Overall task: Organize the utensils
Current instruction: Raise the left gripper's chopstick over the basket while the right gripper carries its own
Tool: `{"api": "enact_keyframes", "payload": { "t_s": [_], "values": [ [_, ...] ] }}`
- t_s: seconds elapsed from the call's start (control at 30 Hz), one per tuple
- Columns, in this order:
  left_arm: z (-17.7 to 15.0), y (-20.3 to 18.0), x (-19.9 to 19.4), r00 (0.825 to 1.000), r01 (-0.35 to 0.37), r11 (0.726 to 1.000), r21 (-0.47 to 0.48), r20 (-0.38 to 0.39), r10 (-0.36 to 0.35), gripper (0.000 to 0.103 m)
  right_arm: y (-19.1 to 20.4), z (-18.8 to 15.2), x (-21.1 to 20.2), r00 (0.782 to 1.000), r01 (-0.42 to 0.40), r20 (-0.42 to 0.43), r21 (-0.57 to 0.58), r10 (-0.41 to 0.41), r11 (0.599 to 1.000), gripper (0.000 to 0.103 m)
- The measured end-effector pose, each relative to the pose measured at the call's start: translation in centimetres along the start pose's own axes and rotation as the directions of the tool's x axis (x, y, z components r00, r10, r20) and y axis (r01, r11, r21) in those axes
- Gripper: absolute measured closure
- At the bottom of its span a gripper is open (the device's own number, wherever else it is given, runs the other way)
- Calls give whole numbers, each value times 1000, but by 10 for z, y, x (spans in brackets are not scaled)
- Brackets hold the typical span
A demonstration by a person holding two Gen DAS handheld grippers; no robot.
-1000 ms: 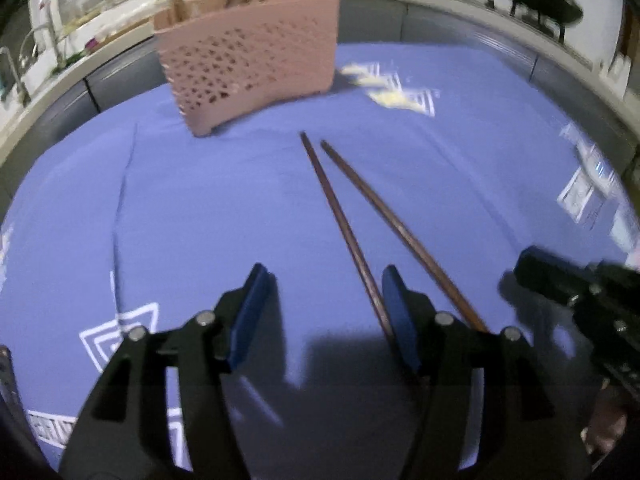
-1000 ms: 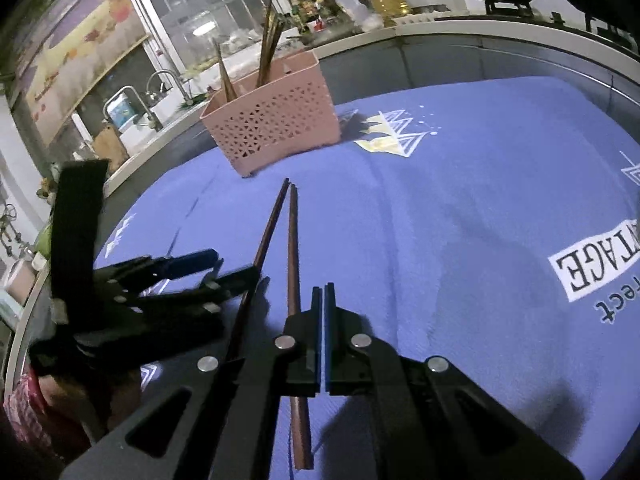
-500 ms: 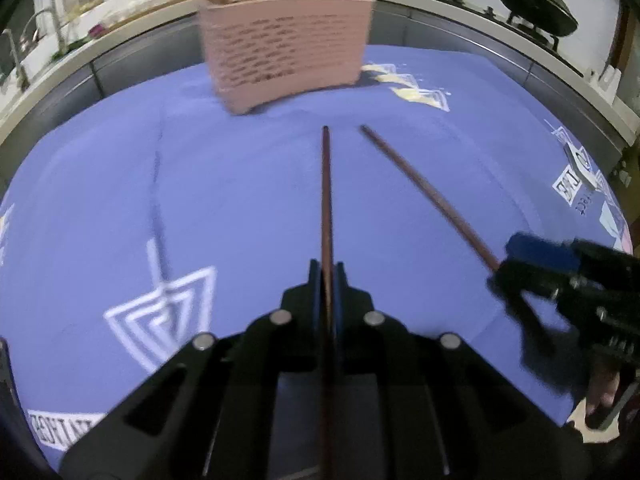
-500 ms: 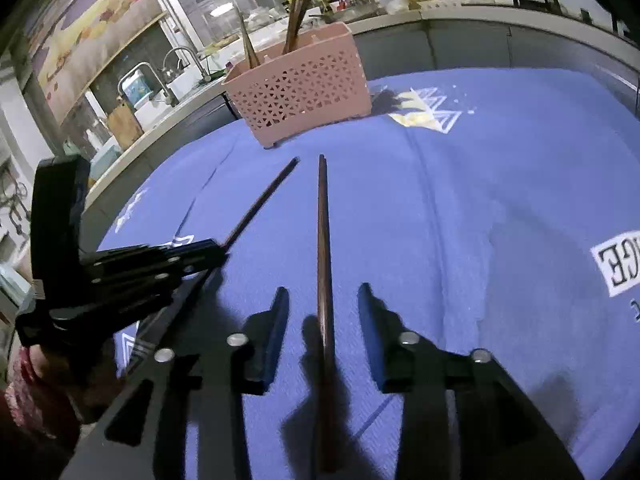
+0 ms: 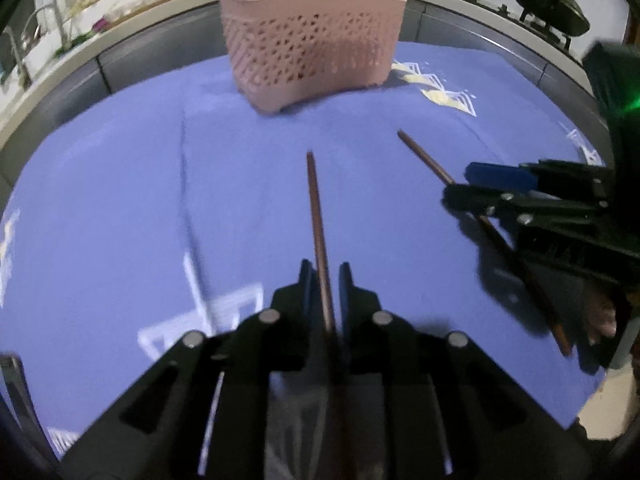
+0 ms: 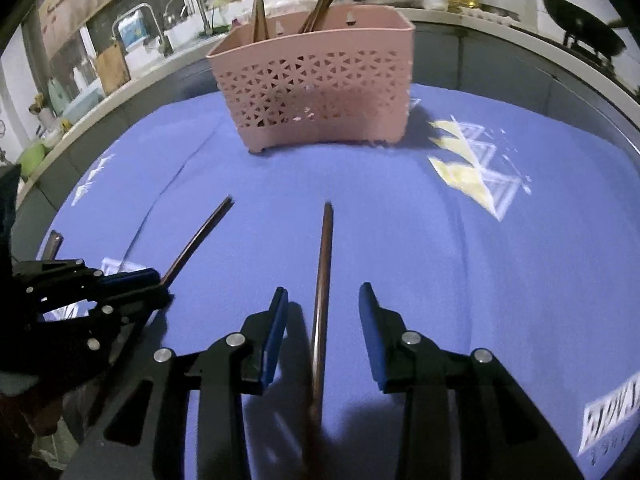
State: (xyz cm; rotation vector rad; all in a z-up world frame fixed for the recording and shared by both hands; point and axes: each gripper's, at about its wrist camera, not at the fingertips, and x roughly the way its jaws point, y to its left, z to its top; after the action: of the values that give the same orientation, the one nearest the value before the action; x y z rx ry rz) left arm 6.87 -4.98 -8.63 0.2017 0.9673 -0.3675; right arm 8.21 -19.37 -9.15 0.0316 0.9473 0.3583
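A pink perforated utensil basket (image 5: pixel 308 52) (image 6: pixel 320 80) with several chopsticks upright in it stands at the far side of a blue cloth (image 5: pixel 120 200). Two dark brown chopsticks point toward it. The left chopstick (image 5: pixel 316 208) (image 6: pixel 200 236) runs between the jaws of my left gripper (image 5: pixel 325 270) (image 6: pixel 162 286). Those jaws are opening, and a thin gap shows on each side of the stick. The right chopstick (image 6: pixel 325 264) (image 5: pixel 424 156) lies between the wide-apart fingers of my right gripper (image 6: pixel 323 292) (image 5: pixel 458 184), which is open and touches nothing.
A grey counter rim curves around the cloth. Beyond it are a sink with a tap (image 6: pixel 148 20) at the back left and dark woks (image 5: pixel 548 4) at the back right. White and yellow printed patterns (image 6: pixel 468 160) mark the cloth right of the basket.
The left gripper went from wide open to closed around the left chopstick, then loosened slightly. The right gripper went from shut to open astride the right chopstick. Both moved closer to the basket.
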Motion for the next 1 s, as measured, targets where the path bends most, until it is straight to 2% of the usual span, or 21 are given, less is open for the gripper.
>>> {"api": "enact_keyframes", "payload": {
  "t_s": [0.03, 0.1, 0.17, 0.33, 0.37, 0.47, 0.53, 0.57, 0.63, 0.8, 0.9, 1.0],
  "values": [
    [8, 0, 5, 1000, -6, 1000, 11, 2, 6, 90, 1, 4, 3, 1000, 2, -7, -7, -2, 1000, 66],
    [22, 2, 14, 1000, -1, 1000, 12, 11, 1, 88, 4, 14, 10, 1000, 20, -19, -37, -21, 999, 77],
    [32, 6, 21, 1000, 15, 1000, -10, 15, -15, 88, 7, 18, 14, 1000, 24, -18, -60, -25, 998, 95],
    [45, 12, 25, 999, 38, 999, -35, -6, -38, 98, 2, 23, 13, 998, -52, -49, -23, 50, 998, 98],
    [46, 15, 24, 999, 48, 998, -50, -17, -49, 98, -2, 23, 6, 996, -81, -34, -1, 81, 997, 98],
    [51, 32, -9, 993, 104, 989, -102, 67, -97, 99, -7, 29, -32, 991, -117, 73, 11, 116, 993, 98],
    [56, 43, -44, 979, 157, 980, -125, 150, -138, 99, -9, 34, -61, 979, -139, 155, 16, 135, 990, 98],
    [58, 48, -68, 966, 182, 975, -126, 209, -153, 99, -9, 37, -75, 970, -145, 198, 14, 139, 989, 98],
    [58, 51, -98, 947, 196, 974, -113, 280, -158, 99, -8, 42, -109, 944, -147, 297, -3, 141, 989, 98],
    [54, 51, -156, 900, 201, 976, -80, 409, -152, 99, -1, 50, -153, 891, -148, 431, -19, 142, 989, 98],
    [52, 47, -163, 893, 195, 978, -69, 425, -148, 99, 2, 55, -157, 882, -138, 452, -21, 133, 990, 98],
    [51, 46, -162, 893, 160, 985, -59, 434, -119, 98, 5, 54, -152, 900, -111, 421, -22, 110, 994, 98]
  ]
}}
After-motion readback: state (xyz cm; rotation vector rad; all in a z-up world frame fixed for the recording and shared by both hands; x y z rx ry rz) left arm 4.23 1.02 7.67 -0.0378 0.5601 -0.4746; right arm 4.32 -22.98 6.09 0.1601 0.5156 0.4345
